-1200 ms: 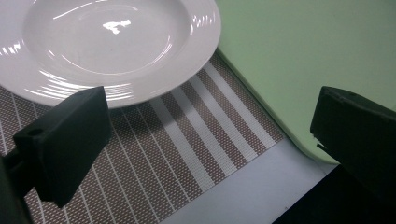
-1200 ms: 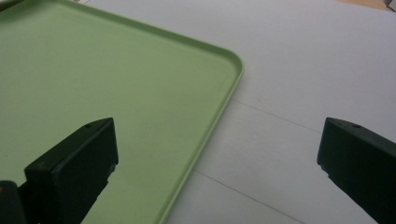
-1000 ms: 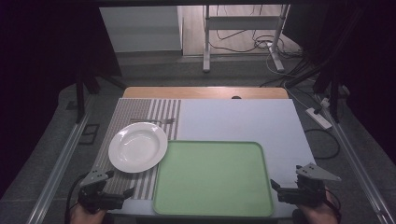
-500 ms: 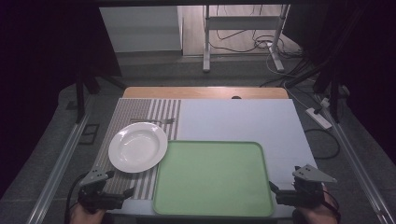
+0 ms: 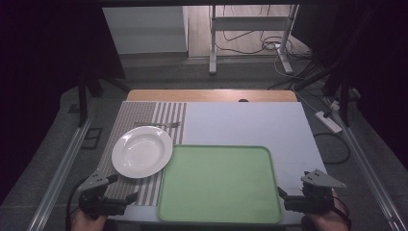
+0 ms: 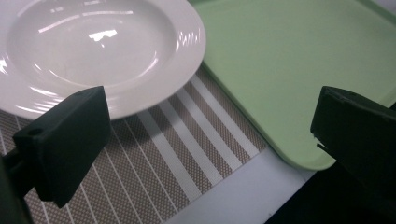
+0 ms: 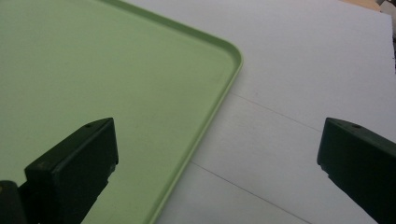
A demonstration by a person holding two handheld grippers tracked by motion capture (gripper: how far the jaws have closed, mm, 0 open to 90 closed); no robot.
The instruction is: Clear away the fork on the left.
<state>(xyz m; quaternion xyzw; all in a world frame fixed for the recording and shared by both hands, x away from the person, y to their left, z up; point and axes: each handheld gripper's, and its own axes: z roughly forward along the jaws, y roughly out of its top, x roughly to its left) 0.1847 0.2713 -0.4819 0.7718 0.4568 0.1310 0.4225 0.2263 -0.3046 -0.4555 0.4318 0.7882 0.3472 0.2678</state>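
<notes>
A white plate (image 5: pixel 142 151) lies on a striped placemat (image 5: pixel 139 120) at the left of the tabletop (image 5: pixel 250 122), its rim just overlapping the left edge of an empty green tray (image 5: pixel 219 185). The left tool (image 5: pixel 127 198) rests at the near left corner, jaws wide apart, aimed at the plate's near rim. The right tool (image 5: pixel 280 193) sits at the tray's near right corner, jaws also wide apart, holding nothing.

The likely step is reaching for the plate. To do it well, the left tool should come in low and level so one jaw slips under the rim.

The left tool's own view shows the plate's (image 6: pixel 93 51) rim lifted slightly above the mat, which the high view does not reveal. The high view alone shows both tools at once.
</notes>
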